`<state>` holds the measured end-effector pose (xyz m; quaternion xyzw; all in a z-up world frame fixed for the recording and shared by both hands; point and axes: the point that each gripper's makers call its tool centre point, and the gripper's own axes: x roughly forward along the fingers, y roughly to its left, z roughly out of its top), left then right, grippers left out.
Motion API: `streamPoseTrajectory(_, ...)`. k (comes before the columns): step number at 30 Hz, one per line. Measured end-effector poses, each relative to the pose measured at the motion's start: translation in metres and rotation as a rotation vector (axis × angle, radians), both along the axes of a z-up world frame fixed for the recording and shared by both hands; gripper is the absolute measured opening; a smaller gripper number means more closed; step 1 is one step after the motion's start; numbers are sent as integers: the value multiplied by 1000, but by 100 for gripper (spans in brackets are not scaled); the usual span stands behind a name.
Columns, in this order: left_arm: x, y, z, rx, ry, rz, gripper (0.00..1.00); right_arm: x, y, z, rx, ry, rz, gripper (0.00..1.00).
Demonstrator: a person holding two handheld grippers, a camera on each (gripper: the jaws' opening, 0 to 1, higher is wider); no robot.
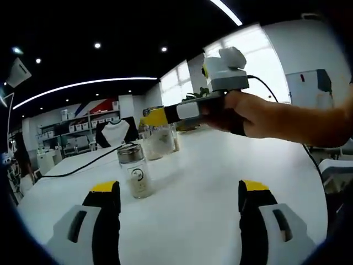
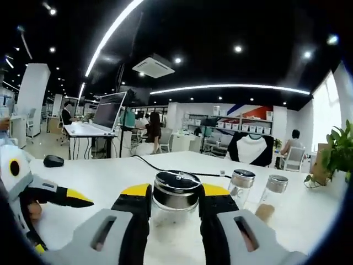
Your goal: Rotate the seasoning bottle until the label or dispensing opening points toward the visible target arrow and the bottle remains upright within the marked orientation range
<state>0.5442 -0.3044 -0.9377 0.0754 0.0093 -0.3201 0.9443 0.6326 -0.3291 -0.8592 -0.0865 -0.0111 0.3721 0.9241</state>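
Right claw (image 2: pixel 174 203) has its yellow-tipped jaws on either side of a seasoning bottle (image 2: pixel 176 197), just under the bottle's shiny metal cap, and the glass fills the gap between them, so it is gripping that bottle. The bottle stands upright on the white tabletop (image 2: pixel 110 171), dead centre in the right gripper view and very near. To its right, a little farther off, two more glass jars stand side by side: a capped jar (image 2: pixel 241 186) and a second jar (image 2: pixel 273 193), both upright and apart from the claw. Far left on the tabletop lies a dark computer mouse (image 2: pixel 53 160), and a black cable (image 2: pixel 144 162) runs across the surface behind the held bottle. At the left edge of this view the left claw (image 2: pixel 70 197) pokes in, its yellow tip pointing toward the bottle but well short of it.

Over in the left gripper view, the left claw (image 1: pixel 179 207) is wide open, jaws spread with bare tabletop (image 1: pixel 198 182) between them. A small spice jar (image 1: pixel 135 170) with a metal lid stands upright just beyond the left jaw, not touched. Farther back, a hand (image 1: pixel 251 113) holds the right claw (image 1: pixel 157 117) level over the tabletop, its yellow tip at a jar cluster there; the exact contact is hard to make out from this side.
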Motion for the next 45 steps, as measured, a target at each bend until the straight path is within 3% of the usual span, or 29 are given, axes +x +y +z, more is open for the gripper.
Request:
streamPoseTrajectory(10,-4,-6,8,2,-57,-29,80,-38,1,-8,13,18,50,31)
streamPoseTrajectory(17,-9,-14,15,-8,-104,-66,61,-67,5,-10,25,35,114,31)
streamPoseTrajectory(21,-10,-21,12,6,-86,-87,59,-84,10,-16,-10,18,125,31)
streamPoseTrajectory(28,-18,-37,13,45,-107,-110,52,-99,14,-21,-5,24,116,31)
streamPoseTrajectory(31,-15,-34,15,50,-120,-80,46,-102,14,-23,-16,24,114,31)
streamPoseTrajectory(36,-16,-34,16,-11,-90,-103,39,-106,12,-23,21,32,137,31)
streamPoseTrajectory(45,-22,-37,17,-23,-82,-122,36,-120,12,-19,54,10,183,31)
